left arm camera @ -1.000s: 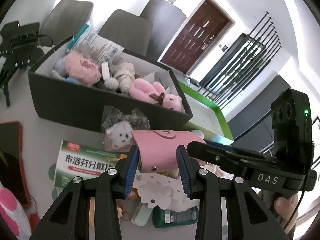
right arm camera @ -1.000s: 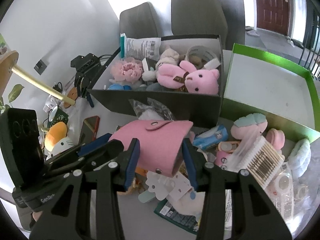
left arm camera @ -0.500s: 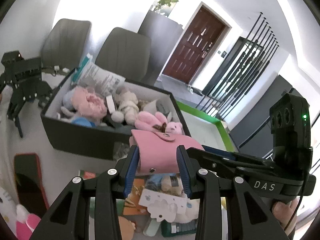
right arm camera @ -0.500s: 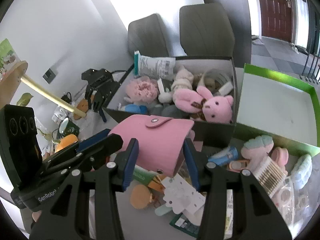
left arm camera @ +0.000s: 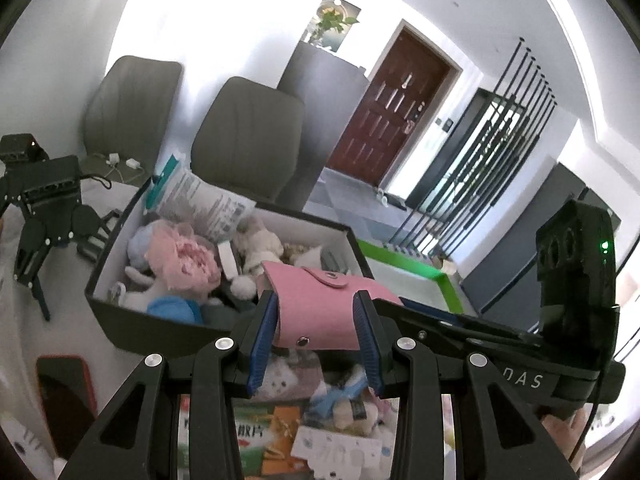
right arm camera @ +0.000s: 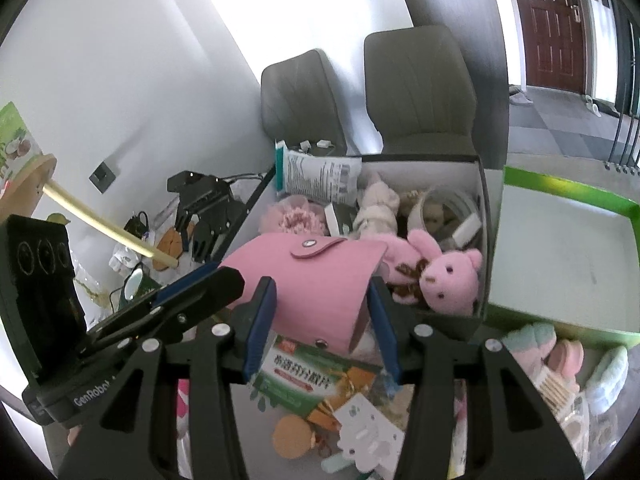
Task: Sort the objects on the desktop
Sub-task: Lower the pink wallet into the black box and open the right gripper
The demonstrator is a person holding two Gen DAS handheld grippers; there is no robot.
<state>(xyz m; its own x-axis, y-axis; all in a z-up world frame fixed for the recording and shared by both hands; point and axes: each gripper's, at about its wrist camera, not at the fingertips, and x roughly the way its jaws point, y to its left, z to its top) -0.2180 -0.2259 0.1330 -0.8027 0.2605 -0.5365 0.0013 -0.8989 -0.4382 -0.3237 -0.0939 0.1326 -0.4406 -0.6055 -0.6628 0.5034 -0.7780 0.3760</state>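
Both tongs pinch the pink wallet: left tongs (left arm camera: 316,336) clamp it; right tongs (right arm camera: 322,320) seemingly grip it too. Beyond them stands the toy-filled dark box (left arm camera: 132,320).

I count two grey chairs (right arm camera: 416,92), two open boxes (right arm camera: 482,184), one pink wallet (right arm camera: 320,284), one pink plush bunny (right arm camera: 440,276).

You have the pink felt pouch (left arm camera: 316,312) (right arm camera: 316,284) raised off the counter, its snap flap on top and a second stud low on its front. It hangs level at the near wall of the dark open box (left arm camera: 132,320) (right arm camera: 480,184) that is packed with plush toys, the pink bunny (right arm camera: 436,276) among them.
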